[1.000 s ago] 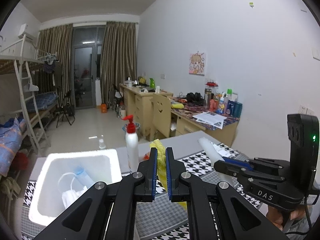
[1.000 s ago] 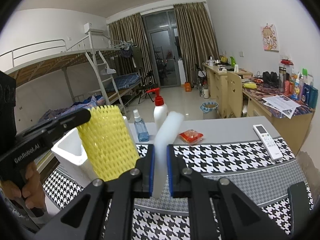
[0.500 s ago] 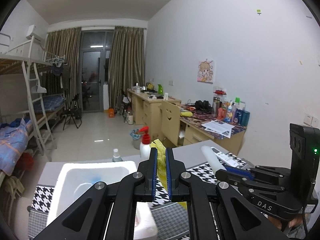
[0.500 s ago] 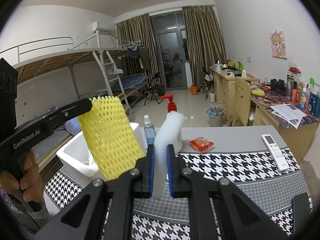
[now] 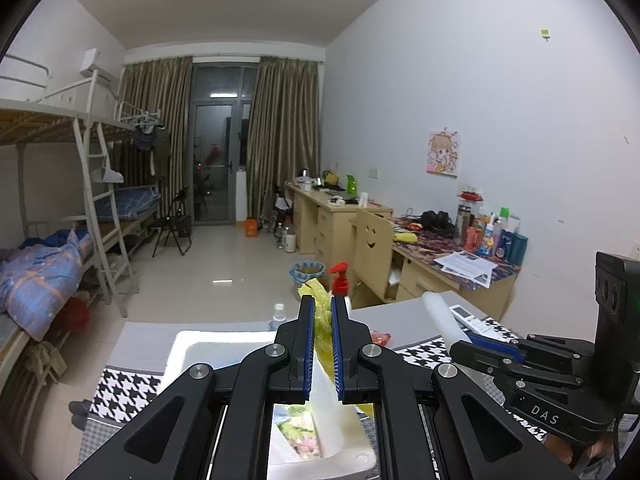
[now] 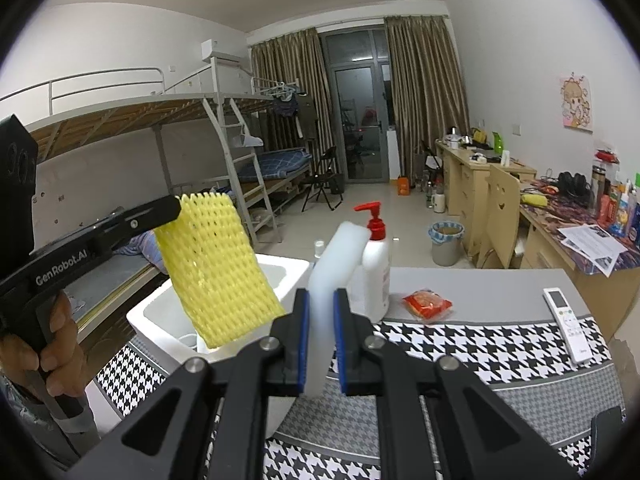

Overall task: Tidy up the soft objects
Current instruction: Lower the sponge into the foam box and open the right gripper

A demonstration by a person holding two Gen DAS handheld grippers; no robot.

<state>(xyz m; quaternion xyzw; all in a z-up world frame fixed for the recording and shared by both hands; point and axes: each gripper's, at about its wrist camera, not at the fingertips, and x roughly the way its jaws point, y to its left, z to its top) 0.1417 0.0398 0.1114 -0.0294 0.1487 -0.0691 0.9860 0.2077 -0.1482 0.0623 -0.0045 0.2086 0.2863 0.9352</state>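
Left gripper (image 5: pixel 321 344) pinches a yellow foam mesh sleeve (image 6: pixel 216 268); right gripper (image 6: pixel 320 340) clamps a smooth white foam strip (image 6: pixel 326 280).

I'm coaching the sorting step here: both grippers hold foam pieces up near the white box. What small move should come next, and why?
Probably lower the left gripper a little and release its yellow foam net into the white foam box. In the right wrist view the net already hangs over the box's open top, while the right gripper, shut on the white foam strip, sits beside the box, not over it.
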